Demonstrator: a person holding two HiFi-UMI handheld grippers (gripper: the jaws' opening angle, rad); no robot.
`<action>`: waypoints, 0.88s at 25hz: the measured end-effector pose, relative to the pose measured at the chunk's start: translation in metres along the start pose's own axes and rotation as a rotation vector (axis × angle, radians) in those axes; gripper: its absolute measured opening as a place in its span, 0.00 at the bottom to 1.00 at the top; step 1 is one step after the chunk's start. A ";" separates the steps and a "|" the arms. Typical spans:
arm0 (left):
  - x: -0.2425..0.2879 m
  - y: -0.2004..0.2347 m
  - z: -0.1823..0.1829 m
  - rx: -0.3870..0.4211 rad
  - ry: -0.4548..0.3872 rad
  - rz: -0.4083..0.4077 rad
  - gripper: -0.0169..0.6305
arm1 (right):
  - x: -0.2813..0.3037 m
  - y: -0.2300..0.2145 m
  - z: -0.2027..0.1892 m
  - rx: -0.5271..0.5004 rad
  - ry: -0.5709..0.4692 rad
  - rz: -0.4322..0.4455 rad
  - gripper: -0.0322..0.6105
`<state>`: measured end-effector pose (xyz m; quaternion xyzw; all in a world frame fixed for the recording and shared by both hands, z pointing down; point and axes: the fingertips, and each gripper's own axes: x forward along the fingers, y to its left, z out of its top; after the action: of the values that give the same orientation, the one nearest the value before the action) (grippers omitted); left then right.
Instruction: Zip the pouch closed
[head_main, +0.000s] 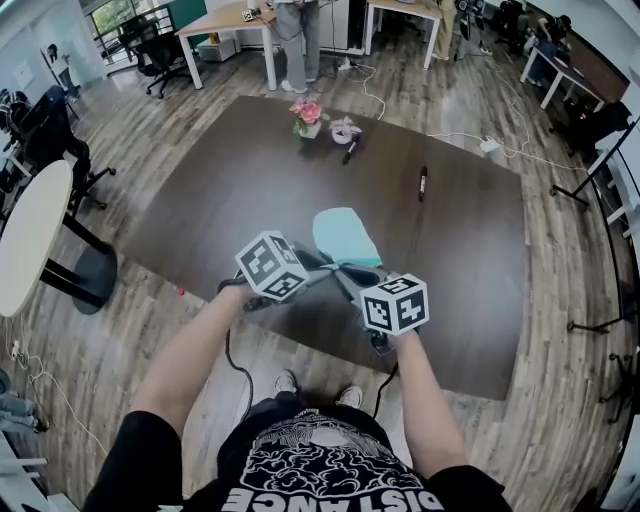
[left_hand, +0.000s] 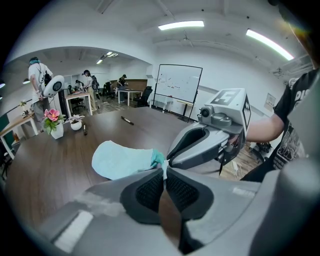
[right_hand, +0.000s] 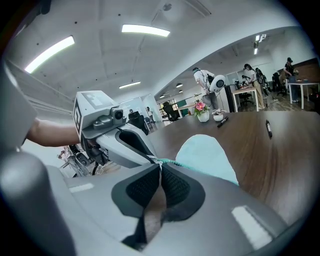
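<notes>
A teal pouch (head_main: 345, 236) lies flat on the dark brown table (head_main: 220, 200), its near end between both grippers. My left gripper (head_main: 328, 266) is shut on a small white tab at the pouch's (left_hand: 122, 159) near corner, which shows pinched between its pads (left_hand: 150, 190). My right gripper (head_main: 347, 276) meets it tip to tip from the other side. It is shut on a white zipper pull (right_hand: 160, 163), where the green zipper line runs along the pouch's (right_hand: 207, 155) edge. Each gripper view shows the other: the right gripper (left_hand: 210, 140) and the left gripper (right_hand: 120, 142).
A pink flower vase (head_main: 308, 116), a small white pot (head_main: 345, 130) and two markers (head_main: 422, 182) (head_main: 350, 152) sit on the table's far half. The table's near edge runs just under my hands. A round white table (head_main: 30, 235) stands to the left, with desks and people at the back.
</notes>
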<state>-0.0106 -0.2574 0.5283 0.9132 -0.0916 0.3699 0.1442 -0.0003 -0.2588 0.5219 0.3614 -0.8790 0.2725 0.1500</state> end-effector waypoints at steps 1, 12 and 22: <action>0.000 0.000 0.000 0.002 0.002 0.001 0.06 | 0.000 0.000 0.000 -0.002 0.005 0.000 0.07; -0.006 0.006 -0.007 -0.008 -0.001 0.038 0.06 | 0.000 -0.007 -0.001 0.028 0.012 -0.029 0.06; -0.014 0.014 -0.015 -0.037 -0.015 0.068 0.06 | 0.010 0.001 0.001 0.035 0.013 -0.031 0.06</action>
<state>-0.0342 -0.2644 0.5315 0.9097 -0.1303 0.3657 0.1476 -0.0079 -0.2639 0.5250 0.3756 -0.8675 0.2876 0.1534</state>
